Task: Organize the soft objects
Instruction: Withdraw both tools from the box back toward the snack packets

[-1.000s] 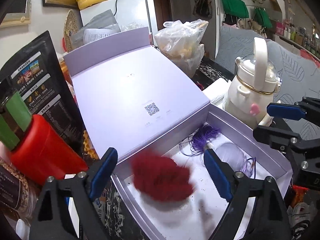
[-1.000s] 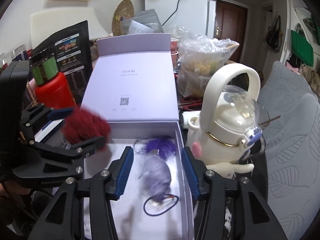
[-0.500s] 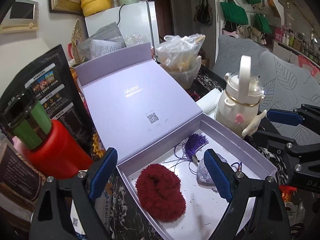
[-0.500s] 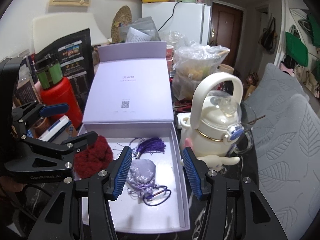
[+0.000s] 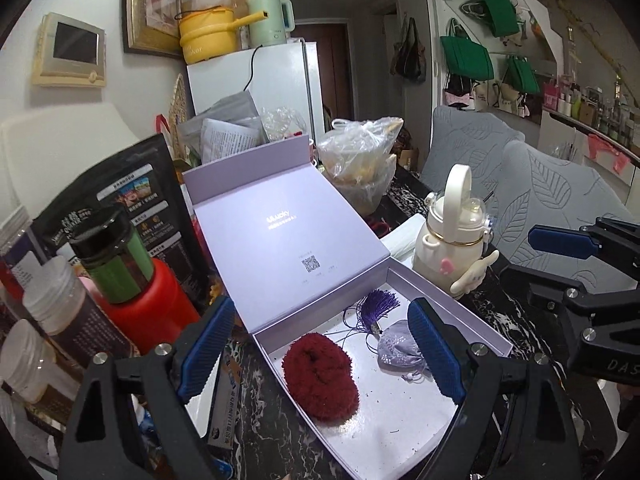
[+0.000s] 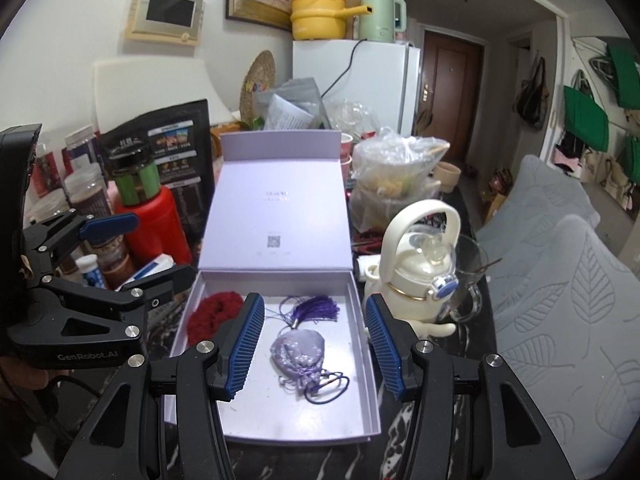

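I hold both tools, left tool (image 5: pixel 320 344) and right tool (image 6: pixel 314 342), released above the open lilac cardboard box (image 6: pixel 362 364); a cream plastic kettle-shaped bottle (image 6: pixel 416 276) crowds its right wall.

A white kettle-shaped bottle (image 6: pixel 416 264) stands on the dark marble desk (image 5: pixel 516 316), a glass mug (image 6: pixel 468 280) just beside it. A red bottle (image 5: pixel 140 304) carries a green-banded jar (image 5: pixel 114 256), before a black pouch (image 5: pixel 132 196). A plastic bag (image 6: pixel 392 184) holds what may be food. Behind stands a white fridge (image 6: pixel 360 80), topped by a yellow pot (image 6: pixel 320 16) and green kettle (image 6: pixel 378 16).
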{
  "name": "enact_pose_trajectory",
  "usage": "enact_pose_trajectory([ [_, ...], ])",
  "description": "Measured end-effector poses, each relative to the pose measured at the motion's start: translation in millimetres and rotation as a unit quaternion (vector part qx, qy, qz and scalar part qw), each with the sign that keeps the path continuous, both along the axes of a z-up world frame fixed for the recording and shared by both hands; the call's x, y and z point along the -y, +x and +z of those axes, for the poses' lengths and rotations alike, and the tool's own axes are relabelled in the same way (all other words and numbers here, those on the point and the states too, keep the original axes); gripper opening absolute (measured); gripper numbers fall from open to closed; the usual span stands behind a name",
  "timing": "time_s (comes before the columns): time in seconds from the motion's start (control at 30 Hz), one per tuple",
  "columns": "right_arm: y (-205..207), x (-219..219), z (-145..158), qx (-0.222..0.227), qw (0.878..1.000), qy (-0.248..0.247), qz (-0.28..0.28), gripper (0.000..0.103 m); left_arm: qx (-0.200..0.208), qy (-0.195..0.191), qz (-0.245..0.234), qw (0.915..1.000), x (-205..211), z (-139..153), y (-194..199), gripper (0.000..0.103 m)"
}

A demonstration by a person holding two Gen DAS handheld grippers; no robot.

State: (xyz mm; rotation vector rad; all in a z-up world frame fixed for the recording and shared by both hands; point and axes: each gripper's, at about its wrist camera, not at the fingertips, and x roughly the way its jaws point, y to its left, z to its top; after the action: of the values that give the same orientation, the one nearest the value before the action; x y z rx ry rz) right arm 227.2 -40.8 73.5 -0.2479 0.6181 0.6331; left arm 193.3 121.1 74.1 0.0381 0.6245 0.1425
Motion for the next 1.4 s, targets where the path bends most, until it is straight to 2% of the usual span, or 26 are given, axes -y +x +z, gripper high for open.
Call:
enact_pose_trajectory([
  [0.47,-52.7,14.0,30.8,0.022,1.0,0.013,0.006,0.053,0.037,0.009,-0.003,0.9993,16.3,36.1,-63.0,0.089],
  [0.57,-69.9,18.4,38.2,0.036,0.999,0.015,0.011,0.06,0.042,0.007,-0.006,0.9991,20.6,42.4,-76.7,0.089],
  [0.77,-95.7,28.8,46.1,0.047,0.999,0.018,0.009,0.062,0.055,0.01,-0.012,0.9984,29.6,51.2,-101.8,0.089],
  [1.03,-126.6,43.3,48.7,0.059,0.998,0.024,0.003,0.082,0.067,0.003,-0.018,0.9976,38.7,55.4,-132.4,0.089],
  [1.4,-170.7,60.7,49.0,0.064,0.997,0.031,-0.001,0.086,0.062,0.0,-0.025,0.9978,51.9,48.8,-170.0,0.089],
])
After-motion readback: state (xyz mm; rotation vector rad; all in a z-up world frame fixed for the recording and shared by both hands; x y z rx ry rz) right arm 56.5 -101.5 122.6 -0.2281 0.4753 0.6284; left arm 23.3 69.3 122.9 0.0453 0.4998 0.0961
